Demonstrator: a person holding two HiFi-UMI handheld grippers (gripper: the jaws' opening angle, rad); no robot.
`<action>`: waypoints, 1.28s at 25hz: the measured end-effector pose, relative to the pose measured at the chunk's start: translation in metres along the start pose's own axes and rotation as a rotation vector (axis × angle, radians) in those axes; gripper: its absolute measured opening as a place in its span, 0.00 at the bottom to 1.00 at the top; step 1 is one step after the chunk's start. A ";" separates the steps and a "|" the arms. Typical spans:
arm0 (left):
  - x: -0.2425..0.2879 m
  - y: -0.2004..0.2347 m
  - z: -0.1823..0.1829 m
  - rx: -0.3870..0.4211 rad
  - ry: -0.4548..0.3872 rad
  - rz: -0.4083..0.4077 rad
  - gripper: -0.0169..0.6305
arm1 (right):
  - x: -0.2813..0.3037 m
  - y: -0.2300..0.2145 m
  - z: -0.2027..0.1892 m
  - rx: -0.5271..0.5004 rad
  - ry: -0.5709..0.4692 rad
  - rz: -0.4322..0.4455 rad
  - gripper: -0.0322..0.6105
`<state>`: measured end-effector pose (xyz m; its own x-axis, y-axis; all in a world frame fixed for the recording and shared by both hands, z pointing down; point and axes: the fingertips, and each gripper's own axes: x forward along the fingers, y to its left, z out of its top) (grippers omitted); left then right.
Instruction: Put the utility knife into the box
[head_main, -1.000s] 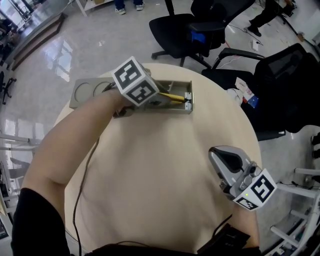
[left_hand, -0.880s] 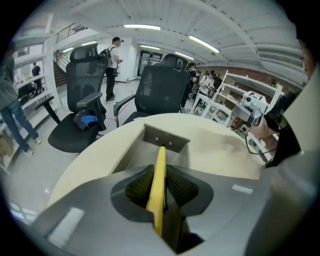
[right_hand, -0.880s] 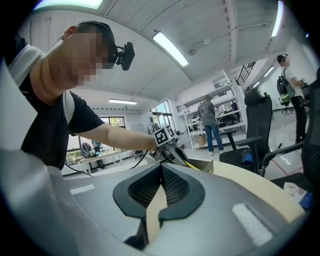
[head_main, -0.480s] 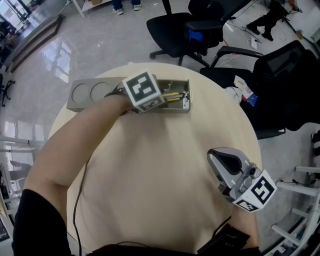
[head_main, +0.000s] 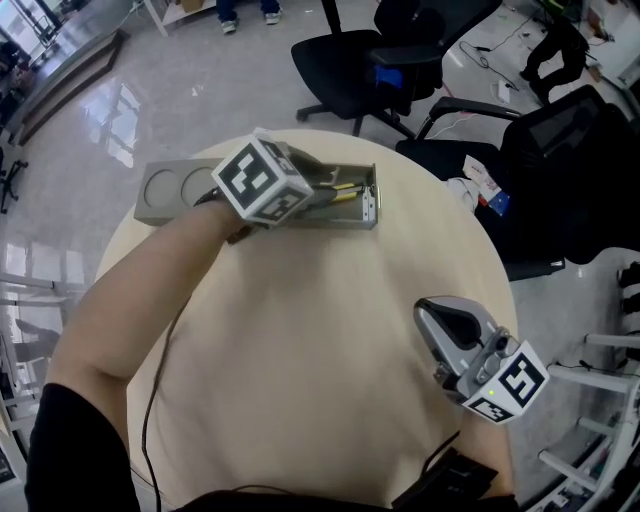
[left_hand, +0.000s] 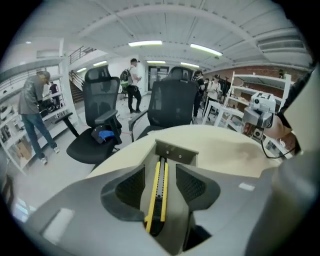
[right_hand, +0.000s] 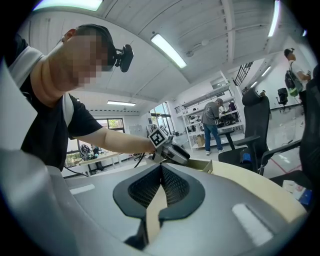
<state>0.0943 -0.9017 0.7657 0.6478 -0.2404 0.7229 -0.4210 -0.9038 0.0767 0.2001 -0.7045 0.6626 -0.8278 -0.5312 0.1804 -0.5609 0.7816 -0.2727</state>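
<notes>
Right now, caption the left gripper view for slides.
Left tool, jaws just opened, flanks the yellow utility knife lying in the grey box.

A long grey box (head_main: 371, 203) lies at the far edge of a round beige table (head_main: 300, 350). The left gripper (head_main: 318, 188) hangs over the box's middle, its jaws just opened. A yellow utility knife (head_main: 346, 190) lies inside the box, towards its right end, its near end running under the gripper. Two round recesses (head_main: 183, 185) mark the box's left part. The right gripper (head_main: 428, 312) rests well apart from the box, nearer the person. Black chairs (head_main: 370, 50) stand beyond the box.
</notes>
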 end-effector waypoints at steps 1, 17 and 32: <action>-0.011 0.000 0.010 -0.010 -0.062 0.014 0.33 | -0.001 0.000 0.001 0.001 0.000 -0.005 0.07; -0.278 -0.136 0.029 -0.251 -0.734 -0.068 0.02 | -0.028 0.043 0.063 0.001 0.038 -0.089 0.07; -0.493 -0.246 -0.060 -0.348 -0.876 0.082 0.02 | -0.017 0.203 0.109 0.116 0.017 -0.077 0.07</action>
<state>-0.1594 -0.5393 0.4319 0.7945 -0.6066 -0.0268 -0.5606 -0.7498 0.3516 0.1006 -0.5724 0.5013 -0.7826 -0.5819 0.2213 -0.6198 0.6949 -0.3648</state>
